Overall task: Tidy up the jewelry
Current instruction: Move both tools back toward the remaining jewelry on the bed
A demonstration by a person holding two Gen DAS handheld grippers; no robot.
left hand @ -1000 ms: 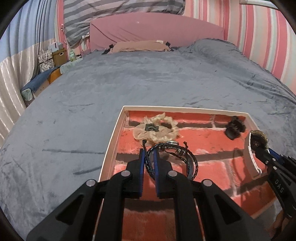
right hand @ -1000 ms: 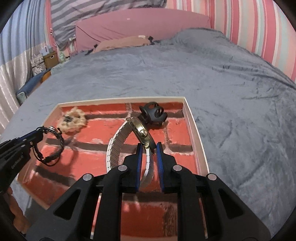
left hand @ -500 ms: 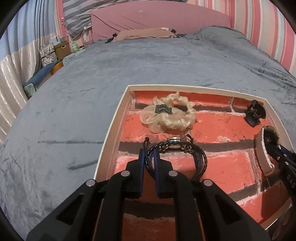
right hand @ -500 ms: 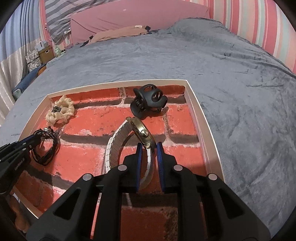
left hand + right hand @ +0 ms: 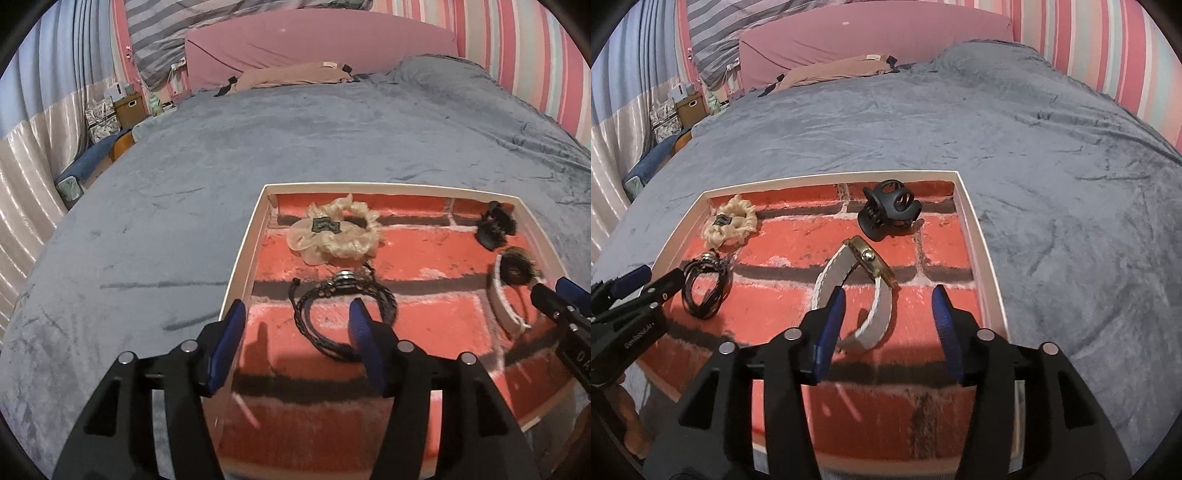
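The step in hand was judged to be the release of two pieces into the tray [image 5: 240, 273], which lay on the bed [image 5: 184, 184]. The jaws of the left gripper [image 5: 297, 341] were opening and stood about half apart; the black cord bracelet [image 5: 343, 314] lay on the tray floor between them, its near loop just beside the right-hand pad, and no pad was seen pressing on it. The jaws of the right gripper [image 5: 888, 325] were likewise opening, and the white-strapped watch [image 5: 862, 291] stood on edge between them, close to the left-hand pad; whether that pad touched the strap could not be told. A cream scrunchie [image 5: 334, 230] and a black hair claw [image 5: 888, 210] were already placed toward the far wall of the tray. The next move was judged to call for a straight withdrawal of both grippers, so that neither cord nor strap was snagged.
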